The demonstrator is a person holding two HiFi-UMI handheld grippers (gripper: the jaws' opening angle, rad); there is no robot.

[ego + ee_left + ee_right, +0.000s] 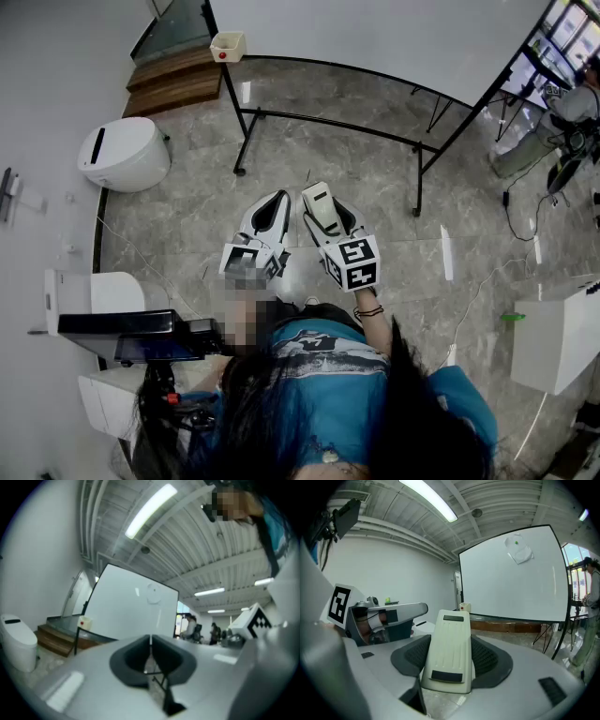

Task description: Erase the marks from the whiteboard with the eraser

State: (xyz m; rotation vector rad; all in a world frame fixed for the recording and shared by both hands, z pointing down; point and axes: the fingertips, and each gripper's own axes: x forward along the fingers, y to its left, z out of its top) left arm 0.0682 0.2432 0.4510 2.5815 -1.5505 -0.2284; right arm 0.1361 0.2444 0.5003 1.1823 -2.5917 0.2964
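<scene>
The whiteboard (375, 37) stands on a black frame ahead of me; in the right gripper view the whiteboard (511, 578) carries a faint outline mark with a green dot (519, 552) near its top. My right gripper (323, 211) is held at chest height, well short of the board. It is shut on a white eraser (449, 651) that lies lengthwise between the dark pads (492, 660). Beside it on the left, my left gripper (270, 217) is shut with nothing in it, its pads (129, 660) meeting along a thin line. The left gripper view also shows the whiteboard (131, 611).
A small white box with a red dot (228, 45) sits at the board's left end. The stand's black legs (246, 127) spread over the marble floor. A rounded white unit (125, 155), wooden steps (173, 80), a screen on a tripod (131, 333) and a white cabinet (558, 337) surround me.
</scene>
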